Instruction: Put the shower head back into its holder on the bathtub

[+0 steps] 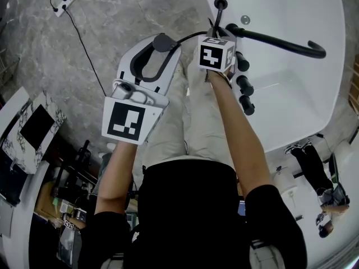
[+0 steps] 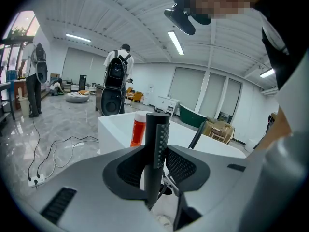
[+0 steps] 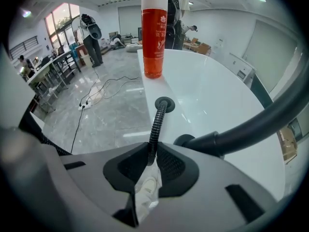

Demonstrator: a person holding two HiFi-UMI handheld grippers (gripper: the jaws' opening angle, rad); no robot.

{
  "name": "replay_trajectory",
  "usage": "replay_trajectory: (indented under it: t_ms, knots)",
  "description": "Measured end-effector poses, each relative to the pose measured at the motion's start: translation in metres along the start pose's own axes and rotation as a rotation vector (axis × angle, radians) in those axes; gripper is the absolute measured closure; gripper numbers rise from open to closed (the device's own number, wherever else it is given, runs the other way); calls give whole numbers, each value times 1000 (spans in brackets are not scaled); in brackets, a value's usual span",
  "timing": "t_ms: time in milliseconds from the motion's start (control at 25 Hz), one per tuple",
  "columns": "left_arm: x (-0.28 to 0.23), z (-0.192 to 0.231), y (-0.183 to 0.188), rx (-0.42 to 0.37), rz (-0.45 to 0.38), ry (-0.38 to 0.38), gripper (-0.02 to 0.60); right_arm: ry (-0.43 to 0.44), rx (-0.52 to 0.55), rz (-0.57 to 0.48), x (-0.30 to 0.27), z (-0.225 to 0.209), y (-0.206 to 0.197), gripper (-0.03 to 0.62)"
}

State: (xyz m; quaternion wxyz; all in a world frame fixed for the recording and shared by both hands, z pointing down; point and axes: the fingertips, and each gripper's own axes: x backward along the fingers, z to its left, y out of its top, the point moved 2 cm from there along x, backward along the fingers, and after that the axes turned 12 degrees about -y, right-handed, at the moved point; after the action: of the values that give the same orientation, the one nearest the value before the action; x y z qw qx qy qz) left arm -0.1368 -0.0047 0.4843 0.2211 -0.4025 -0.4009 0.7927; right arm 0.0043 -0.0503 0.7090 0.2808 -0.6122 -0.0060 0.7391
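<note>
Person stands at the near rim of a white bathtub (image 1: 291,94), a gripper in each hand.

Left gripper (image 2: 157,162): jaws pinching the shower head (image 2: 157,134), a slim black stick. It stands upright between the pads with its dotted spray face turned right. In the head view the shower head sits left of the tub, out over the grey marble floor (image 1: 101,32), well apart from the holder (image 3: 165,104).

Right gripper (image 3: 150,159): jaws pressed onto the ribbed black hose (image 3: 156,124), gripping it just near of the holder. From the pads the hose runs a short way up and far, and drops into the holder, a black ring set in the flat tub rim. In the head view the rest of the hose arcs from this gripper leftward to the shower head.

Black faucet spout (image 3: 251,124): rises from its base just right of the holder and sweeps right over the basin. Three black knobs (image 1: 245,84) sit in a row along the rim, near of the spout base.

Orange bottle (image 3: 154,35): upright on the rim, beyond the holder.

Floor to the left: a black cable (image 1: 84,49) leading to a white power strip (image 1: 61,3). People stand in the far background of both gripper views.
</note>
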Motion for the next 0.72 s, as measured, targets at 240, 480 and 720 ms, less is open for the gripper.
replay_trajectory:
  t_ms: [240,480,720]
  knots:
    - [1,-3,-1,10,-5,10,439,15,-13,-29,6,-8,5,533]
    - [5,-1,8,4,-18,21,439,20,-26,-63,17,-17,21,533]
    - [5,-2,21,-8,-38,26,439,23,-25,-102,26,-27,37,539]
